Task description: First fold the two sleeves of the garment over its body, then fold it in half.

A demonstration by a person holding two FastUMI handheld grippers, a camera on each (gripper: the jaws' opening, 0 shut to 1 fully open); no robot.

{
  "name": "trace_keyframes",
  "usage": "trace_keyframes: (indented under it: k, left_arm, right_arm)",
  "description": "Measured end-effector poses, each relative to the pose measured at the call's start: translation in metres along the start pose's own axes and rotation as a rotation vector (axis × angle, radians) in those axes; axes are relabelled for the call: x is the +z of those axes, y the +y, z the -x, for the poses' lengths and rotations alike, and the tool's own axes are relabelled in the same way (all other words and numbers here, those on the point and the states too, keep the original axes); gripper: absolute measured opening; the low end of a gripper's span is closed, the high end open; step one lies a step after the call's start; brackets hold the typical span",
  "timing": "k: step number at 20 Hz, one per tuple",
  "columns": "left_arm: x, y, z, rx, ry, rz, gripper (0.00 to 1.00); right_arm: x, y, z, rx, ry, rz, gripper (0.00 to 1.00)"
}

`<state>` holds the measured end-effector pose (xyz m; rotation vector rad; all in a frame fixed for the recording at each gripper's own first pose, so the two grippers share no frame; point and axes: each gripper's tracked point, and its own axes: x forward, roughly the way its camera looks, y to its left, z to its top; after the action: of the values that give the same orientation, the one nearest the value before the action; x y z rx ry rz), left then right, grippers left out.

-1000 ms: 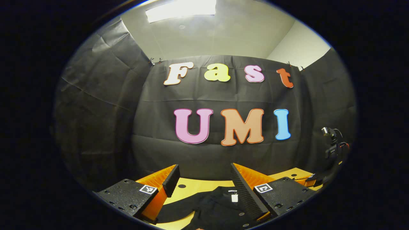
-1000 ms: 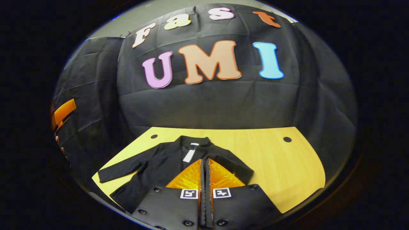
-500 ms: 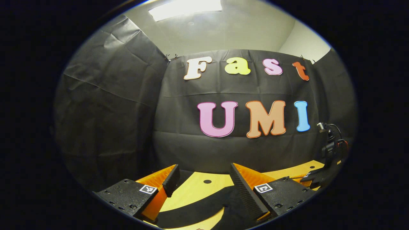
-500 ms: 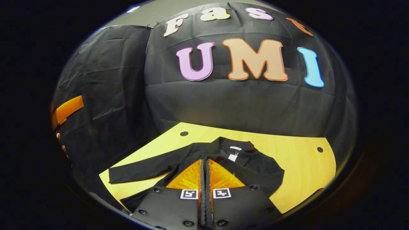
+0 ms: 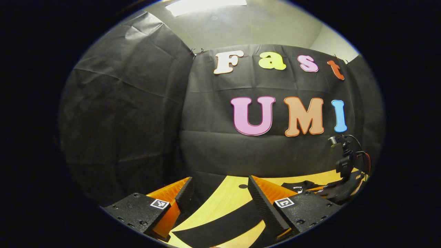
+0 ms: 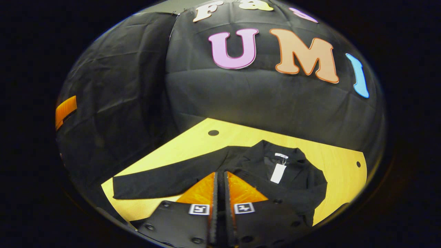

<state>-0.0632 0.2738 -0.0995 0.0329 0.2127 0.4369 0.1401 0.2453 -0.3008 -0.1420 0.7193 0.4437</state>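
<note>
We are holding the left gripper (image 5: 220, 193) above the near-left part of the table (image 5: 227, 201), with its two fingers spread wide apart and nothing between them. Through the gap, in the left gripper view, we are seeing a long black sleeve (image 5: 220, 225) lying flat across the yellow wooden surface, clear of both fingers. A small round hole (image 5: 243, 186) is showing in the tabletop just beyond the fingers.

We are holding the right gripper (image 6: 219, 179) over the garment (image 6: 293, 179), with its fingers drawn together until only a narrow slit is remaining between them. We cannot tell whether any cloth is caught in that slit, because the fingertips are covering the fabric beneath them.

In the right gripper view, the black garment is lying on the table (image 6: 193, 144) with its collar facing the far wall and a white tag (image 6: 277, 173) hanging inside the neck opening. One sleeve (image 6: 162, 181) is stretching out straight to the left, unfolded, reaching nearly to the table edge. The opposite side of the garment is lying bunched close against the body.

In the left gripper view, we are seeing the right gripper (image 5: 339, 187) at the far right, low over the garment's collar (image 5: 299, 186).
</note>
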Motion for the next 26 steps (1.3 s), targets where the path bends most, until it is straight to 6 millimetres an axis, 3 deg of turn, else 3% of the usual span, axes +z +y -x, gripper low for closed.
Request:
trace_keyframes:
  k: [3, 11, 15, 20, 24, 26]
  left_arm:
    - [-0.031, 0.012, -0.002, 0.001, 0.049, 0.026, 0.97]
    - [-0.158, 0.048, -0.003, 0.070, 0.293, -0.017, 0.95]
    - [-0.214, 0.062, -0.004, 0.112, 0.418, 0.000, 0.99]
    - [-0.265, 0.081, 0.004, 0.158, 0.530, -0.014, 0.96]
    - [-0.297, 0.080, 0.011, 0.172, 0.626, 0.015, 0.96]
    - [-0.312, 0.076, 0.027, 0.168, 0.690, 0.044, 0.96]
  right_arm:
    - [0.024, 0.002, 0.007, -0.026, -0.092, 0.011, 0.99]
    - [0.020, -0.032, 0.047, -0.097, -0.114, 0.038, 0.99]
    - [0.011, -0.043, 0.052, -0.131, -0.087, 0.048, 0.99]
    - [0.008, -0.042, 0.054, -0.139, -0.072, 0.050, 0.99]
    - [0.011, -0.040, 0.056, -0.135, -0.071, 0.053, 0.99]
    - [0.012, -0.040, 0.057, -0.132, -0.073, 0.055, 0.99]
